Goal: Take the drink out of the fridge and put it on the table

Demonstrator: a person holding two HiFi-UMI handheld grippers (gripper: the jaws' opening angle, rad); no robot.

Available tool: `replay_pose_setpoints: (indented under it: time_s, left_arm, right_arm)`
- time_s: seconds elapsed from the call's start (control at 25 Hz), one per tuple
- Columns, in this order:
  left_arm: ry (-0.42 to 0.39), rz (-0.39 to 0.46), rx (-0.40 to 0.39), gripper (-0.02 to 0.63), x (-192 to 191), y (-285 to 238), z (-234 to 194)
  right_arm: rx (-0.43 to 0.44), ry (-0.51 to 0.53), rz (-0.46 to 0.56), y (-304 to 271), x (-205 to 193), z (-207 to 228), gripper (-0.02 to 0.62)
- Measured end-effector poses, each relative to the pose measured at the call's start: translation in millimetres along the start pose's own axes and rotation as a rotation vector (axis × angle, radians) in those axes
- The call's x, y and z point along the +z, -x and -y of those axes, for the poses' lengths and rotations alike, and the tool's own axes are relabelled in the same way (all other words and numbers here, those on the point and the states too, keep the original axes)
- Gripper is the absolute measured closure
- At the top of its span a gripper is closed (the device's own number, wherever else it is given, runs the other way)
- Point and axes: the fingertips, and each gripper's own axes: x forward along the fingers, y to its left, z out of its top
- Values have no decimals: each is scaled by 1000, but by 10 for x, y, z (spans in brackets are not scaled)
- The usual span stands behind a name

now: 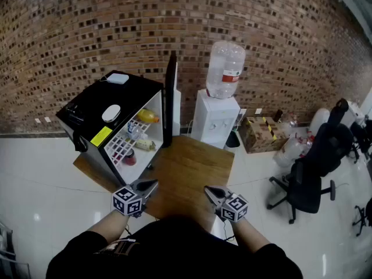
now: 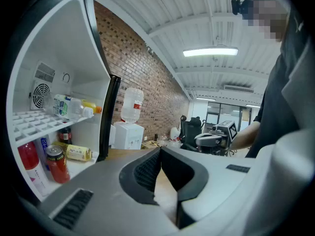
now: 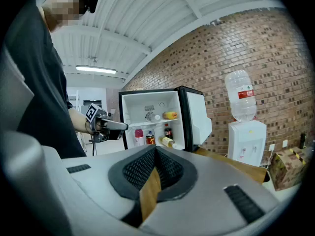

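Observation:
A black mini fridge (image 1: 87,112) stands on the wooden table (image 1: 195,164) with its door (image 1: 171,97) swung open. Inside are several drinks: an orange bottle (image 1: 148,116) on the upper shelf, a yellow bottle (image 1: 145,145) lying down, and a red can (image 2: 58,163) beside a pink bottle (image 2: 30,163) on the fridge floor. My left gripper (image 1: 151,185) is shut and empty, short of the fridge's opening. My right gripper (image 1: 209,190) is shut and empty too, over the table's near edge. The left gripper (image 2: 160,154) points past the door's edge. The right gripper (image 3: 155,151) points at the fridge (image 3: 152,117).
A white water dispenser (image 1: 218,112) with a big bottle stands behind the table against the brick wall. A cardboard box (image 1: 261,133) and bags lie at the right. A black office chair (image 1: 311,173) stands on the pale floor to the right.

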Motion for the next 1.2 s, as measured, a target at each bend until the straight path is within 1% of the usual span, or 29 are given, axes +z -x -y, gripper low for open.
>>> replay_pose_setpoints:
  time_s: [0.08, 0.16, 0.28, 0.4, 0.44, 0.6, 0.64, 0.72, 0.76, 0.8, 0.84, 0.92, 0.96, 1.0, 1.04, 1.12, 1.16, 1.2]
  left_arm:
    - [-16, -5, 12, 606, -15, 5, -8]
    - [-57, -19, 27, 606, -6, 8, -37]
    - [-169, -44, 70, 606, 132, 0, -137]
    - [-292, -58, 138, 606, 376, -34, -307]
    - [-331, -67, 164, 575, 451, -57, -377]
    - [-480, -139, 275, 495, 656, -210, -657]
    - [-520, -166, 305, 485, 683, -257, -720]
    - [-595, -230, 371, 439, 714, -353, -853]
    - [-626, -263, 407, 425, 730, -401, -919]
    - [-653, -295, 446, 400, 752, -447, -986]
    - [-680, -327, 487, 377, 779, -490, -1060]
    - [-751, -395, 564, 359, 827, -567, -1246]
    - [-793, -436, 597, 330, 838, -605, -1353]
    - [-834, -479, 625, 327, 833, -644, -1463]
    - [-867, -522, 650, 297, 814, -685, -1572]
    - [-919, -605, 687, 277, 742, -768, -1771]
    - [-956, -652, 695, 262, 690, -810, -1858]
    - [-1006, -707, 694, 262, 627, -850, -1935]
  right_arm:
    - [10, 11, -1, -43, 6, 1, 591]
    - [18, 15, 2, -94, 22, -3, 591]
    - [40, 23, 9, -186, 65, -33, 591]
    - [74, 46, 19, -306, 80, -57, 591]
    - [83, 51, 29, -351, 89, -55, 589]
    - [98, 69, 72, -526, 140, 30, 569]
    - [100, 79, 80, -566, 154, 62, 569]
    - [112, 95, 93, -637, 172, 123, 566]
    - [123, 98, 98, -665, 173, 150, 549]
    - [136, 99, 102, -688, 169, 178, 506]
    - [148, 102, 104, -712, 159, 210, 495]
    - [168, 103, 108, -772, 119, 282, 485]
    - [175, 101, 110, -801, 87, 324, 454]
    - [179, 96, 112, -818, 48, 371, 449]
    - [182, 88, 112, -825, 3, 419, 449]
    - [184, 71, 109, -820, -104, 515, 449]
    - [183, 66, 105, -823, -166, 566, 449]
    - [180, 64, 100, -831, -233, 619, 449]
